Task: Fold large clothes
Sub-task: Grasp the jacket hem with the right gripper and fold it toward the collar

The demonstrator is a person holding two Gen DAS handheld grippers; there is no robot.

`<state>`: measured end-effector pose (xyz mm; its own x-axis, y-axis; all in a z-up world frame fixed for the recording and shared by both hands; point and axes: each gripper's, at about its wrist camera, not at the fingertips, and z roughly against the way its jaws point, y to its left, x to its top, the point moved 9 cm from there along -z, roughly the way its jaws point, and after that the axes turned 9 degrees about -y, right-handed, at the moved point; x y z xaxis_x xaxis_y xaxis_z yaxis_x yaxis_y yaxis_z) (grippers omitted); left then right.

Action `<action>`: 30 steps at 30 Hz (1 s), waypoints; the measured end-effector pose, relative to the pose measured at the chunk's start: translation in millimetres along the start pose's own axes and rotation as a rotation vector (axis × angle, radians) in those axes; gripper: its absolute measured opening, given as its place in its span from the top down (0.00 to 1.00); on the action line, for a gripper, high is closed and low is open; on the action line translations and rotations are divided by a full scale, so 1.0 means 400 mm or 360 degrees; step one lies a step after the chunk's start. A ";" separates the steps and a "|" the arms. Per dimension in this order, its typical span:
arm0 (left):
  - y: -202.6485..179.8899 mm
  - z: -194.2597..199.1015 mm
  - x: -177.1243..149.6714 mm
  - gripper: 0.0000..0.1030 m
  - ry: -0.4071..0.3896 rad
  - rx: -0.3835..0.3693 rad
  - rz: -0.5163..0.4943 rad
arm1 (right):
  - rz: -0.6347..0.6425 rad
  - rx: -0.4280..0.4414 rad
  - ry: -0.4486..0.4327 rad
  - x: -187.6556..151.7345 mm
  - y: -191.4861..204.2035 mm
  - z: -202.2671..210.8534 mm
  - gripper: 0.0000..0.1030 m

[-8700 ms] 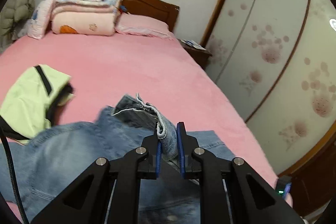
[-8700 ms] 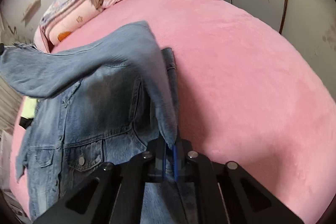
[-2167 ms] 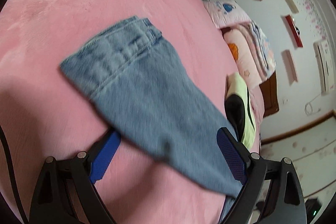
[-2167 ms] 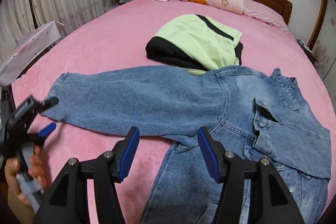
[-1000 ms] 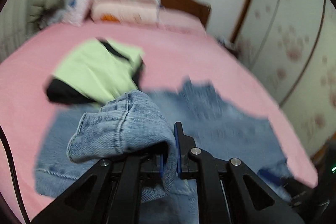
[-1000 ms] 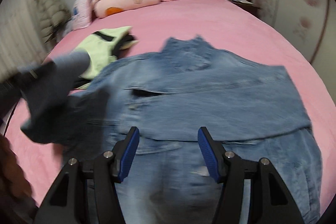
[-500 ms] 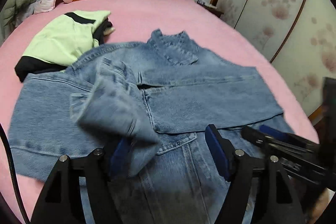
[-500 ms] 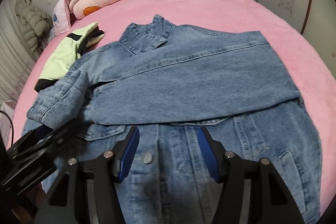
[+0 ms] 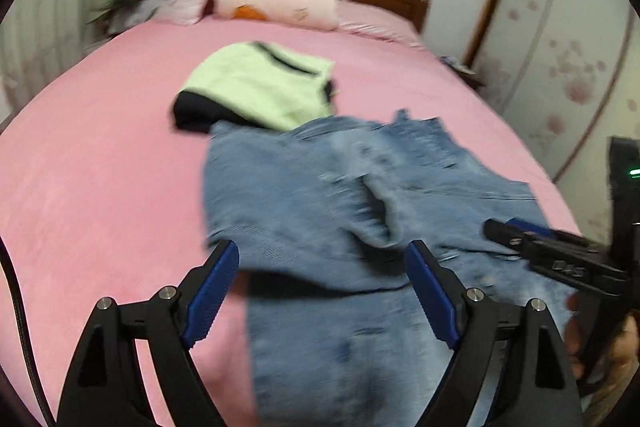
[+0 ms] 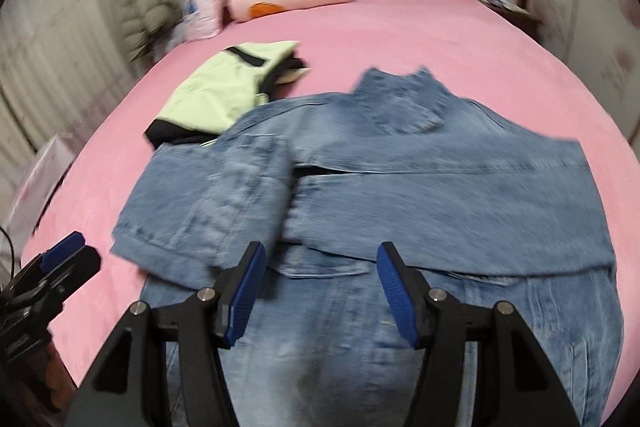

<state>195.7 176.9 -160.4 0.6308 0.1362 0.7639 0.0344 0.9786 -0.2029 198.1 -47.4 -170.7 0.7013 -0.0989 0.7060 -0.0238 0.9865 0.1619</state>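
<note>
- The denim jacket (image 10: 400,195) lies flat on the pink bed (image 10: 460,39), collar toward the headboard, both sleeves laid across the chest — so the sleeve-folding step looks done and the body fold is, by my judgement, the one in hand.
- The left gripper (image 9: 320,291) hangs over the jacket's left edge with its fingers wide apart, nothing between them; the right gripper (image 10: 320,291) hangs above the lower front, fingers likewise spread and empty.
- The next move probably calls for both grippers to drop to the hem, pinch it at two corners and carry it up toward the collar — evenly, or the folded sleeves will slide off.
- The right wrist view shows the whole jacket, including the left sleeve's cuff lying loosely over the chest; the left view is blurred there.
- The left view alone shows the wardrobe doors (image 9: 560,67); both show the green garment (image 9: 264,87) just touching the jacket's shoulder.
</note>
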 end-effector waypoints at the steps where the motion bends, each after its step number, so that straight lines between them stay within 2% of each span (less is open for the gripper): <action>1: 0.017 -0.005 -0.008 0.18 0.0014 0.0020 0.0020 | 0.0037 0.0013 0.0007 -0.003 0.022 -0.003 0.44; 5: 0.099 -0.036 -0.050 0.18 0.0073 0.0094 0.0131 | 0.0204 0.0046 0.0035 -0.020 0.105 -0.022 0.44; 10: 0.132 -0.070 -0.097 0.18 0.0147 0.0095 0.0194 | 0.0463 0.0029 0.0084 -0.060 0.180 -0.050 0.44; 18: 0.140 -0.148 -0.145 0.18 0.0248 0.0099 0.0258 | 0.0764 -0.0153 0.0065 -0.068 0.224 -0.129 0.44; 22: 0.147 -0.187 -0.131 0.18 0.0249 0.0175 0.0265 | 0.0872 -0.0267 0.0050 -0.047 0.223 -0.167 0.44; 23: 0.148 -0.195 -0.127 0.19 0.0246 0.0184 0.0272 | 0.0877 -0.0281 0.0047 -0.037 0.219 -0.175 0.46; 25: 0.151 -0.211 -0.115 0.19 0.0236 0.0204 0.0293 | 0.0856 -0.0250 0.0052 -0.018 0.216 -0.182 0.79; 26: 0.150 -0.219 -0.107 0.19 0.0229 0.0212 0.0306 | 0.0825 -0.0246 0.0067 -0.001 0.205 -0.185 0.87; 29: 0.127 -0.244 -0.084 0.42 0.0217 0.0185 0.0310 | 0.0723 -0.0238 -0.0058 0.092 0.172 -0.153 0.89; 30: 0.123 -0.254 -0.079 0.43 0.0224 0.0213 0.0301 | 0.0679 -0.0257 -0.0147 0.146 0.146 -0.127 0.89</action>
<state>256.2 205.1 -256.9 0.7181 0.3047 0.6257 -0.1912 0.9508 -0.2436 273.7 11.1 -155.0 0.5866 0.3160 0.7457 -0.1797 0.9486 -0.2606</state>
